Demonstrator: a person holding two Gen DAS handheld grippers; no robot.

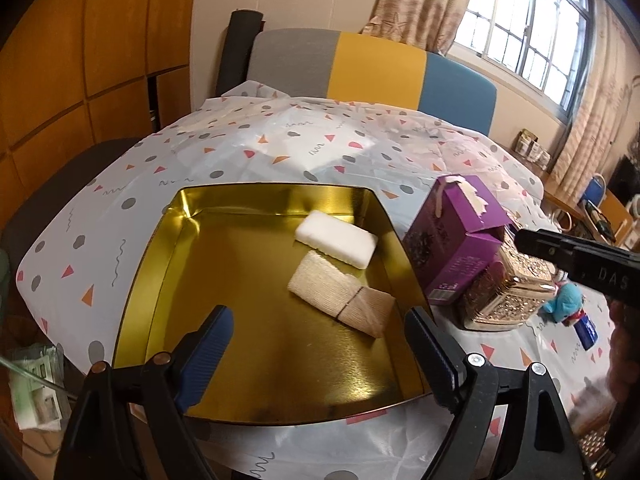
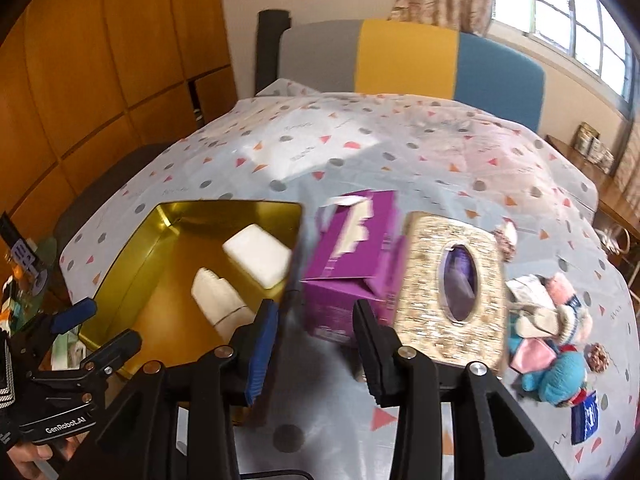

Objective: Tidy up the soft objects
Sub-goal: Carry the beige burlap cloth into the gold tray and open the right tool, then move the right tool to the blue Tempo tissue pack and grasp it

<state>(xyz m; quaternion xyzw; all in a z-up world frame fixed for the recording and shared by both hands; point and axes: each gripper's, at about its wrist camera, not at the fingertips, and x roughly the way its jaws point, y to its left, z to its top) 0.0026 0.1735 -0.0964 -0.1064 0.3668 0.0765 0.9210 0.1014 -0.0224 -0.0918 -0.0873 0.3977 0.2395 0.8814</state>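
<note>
A gold tin tray [image 1: 192, 280] lies on the patterned tablecloth. Inside it lie a white sponge [image 1: 336, 244] and a beige rolled cloth [image 1: 340, 300], touching each other near the tray's right wall. My left gripper [image 1: 320, 316] hangs over the tray's near half, open wide, with nothing between its fingers. In the right wrist view the same tray [image 2: 160, 240], sponge [image 2: 258, 256] and cloth [image 2: 218, 300] sit at the left. My right gripper [image 2: 314, 312] is open and holds nothing, hovering in front of the purple box. A blue plush toy [image 2: 560, 372] and other small plush toys [image 2: 560, 308] lie at the right.
A purple carton [image 2: 352, 248] with a torn top stands just right of the tray, and a gold patterned tissue box [image 2: 452, 276] stands against it. A grey, yellow and blue chair back [image 1: 372, 64] rises behind the table. Wooden cabinets line the left wall.
</note>
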